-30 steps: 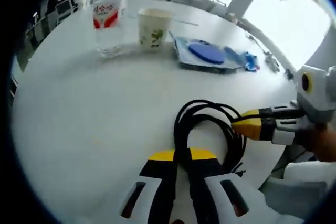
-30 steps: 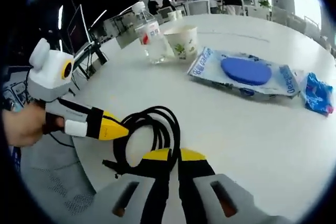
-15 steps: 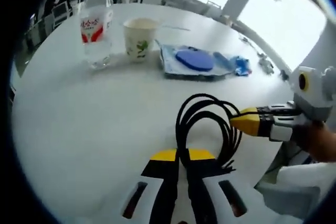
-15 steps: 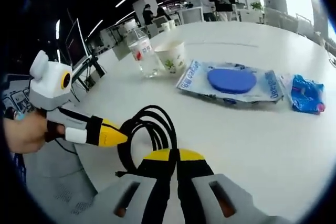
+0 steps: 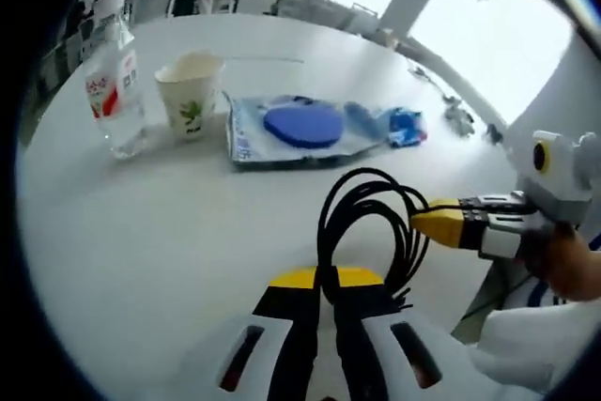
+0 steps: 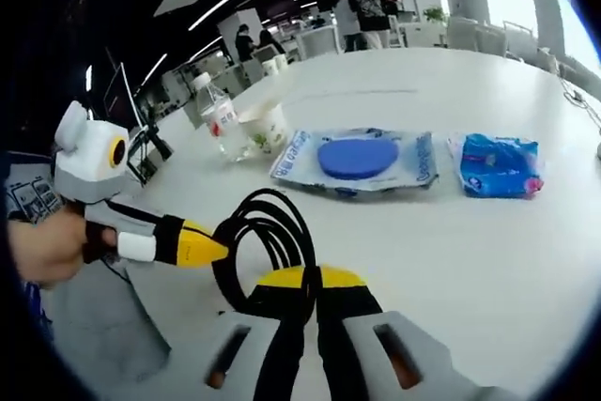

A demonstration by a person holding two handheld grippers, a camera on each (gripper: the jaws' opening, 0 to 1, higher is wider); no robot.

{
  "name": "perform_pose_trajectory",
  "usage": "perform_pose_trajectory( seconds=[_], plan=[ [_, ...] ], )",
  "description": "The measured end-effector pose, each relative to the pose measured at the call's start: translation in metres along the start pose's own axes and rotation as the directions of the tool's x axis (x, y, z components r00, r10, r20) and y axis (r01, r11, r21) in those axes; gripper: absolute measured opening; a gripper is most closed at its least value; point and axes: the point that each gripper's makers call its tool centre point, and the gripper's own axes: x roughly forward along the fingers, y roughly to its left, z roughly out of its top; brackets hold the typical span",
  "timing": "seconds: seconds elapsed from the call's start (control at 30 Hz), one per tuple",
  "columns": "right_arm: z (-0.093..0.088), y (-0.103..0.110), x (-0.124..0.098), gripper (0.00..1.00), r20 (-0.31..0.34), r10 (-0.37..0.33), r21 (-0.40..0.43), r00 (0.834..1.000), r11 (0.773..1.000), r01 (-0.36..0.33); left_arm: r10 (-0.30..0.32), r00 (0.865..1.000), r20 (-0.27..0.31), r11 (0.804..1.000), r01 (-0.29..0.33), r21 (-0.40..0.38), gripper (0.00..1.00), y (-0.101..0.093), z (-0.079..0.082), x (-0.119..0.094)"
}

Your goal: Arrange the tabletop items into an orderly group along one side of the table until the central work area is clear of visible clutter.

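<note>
Swung sideways since a second ago: both views, so bottle [image 5: 113,91], paper cup [image 5: 191,93] and blue-disc packet [image 5: 300,129] slide across the frame without shifting on the worktop [image 5: 141,232]. Unchanged: black cable coil [image 5: 366,232] near the worktop's near edge, pinched by left hand-held gripper [image 5: 319,298] and right hand-held gripper [image 6: 305,293], both pressed together on it. Small blue pouch [image 6: 500,164] just beside the packet. Probably carrying the coil toward that row; centre not yet cleared.

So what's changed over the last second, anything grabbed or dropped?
Nothing grabbed or dropped. Both grippers, left and right, stay shut on the black cable coil, raised off the table. Only the cameras shifted. Bottle, paper cup, wipes pack and blue packet stayed put.
</note>
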Motion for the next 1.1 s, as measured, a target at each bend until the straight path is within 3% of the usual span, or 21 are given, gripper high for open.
perform_pose_trajectory(
  seconds=[0.33, 1.1],
  plan=[
    [0.007, -0.038, -0.019, 0.0, 0.029, -0.044, 0.047, 0.999, 0.998, 0.043, -0.044, 0.999, -0.014, 0.999, 0.044, 0.015, 0.0, -0.033, 0.015, 0.022],
    [0.015, -0.094, -0.039, 0.0, 0.067, -0.122, 0.146, 0.99, 0.983, 0.112, -0.082, 0.995, -0.062, 0.99, 0.088, 0.106, 0.0, -0.078, 0.039, 0.055]
  ],
)
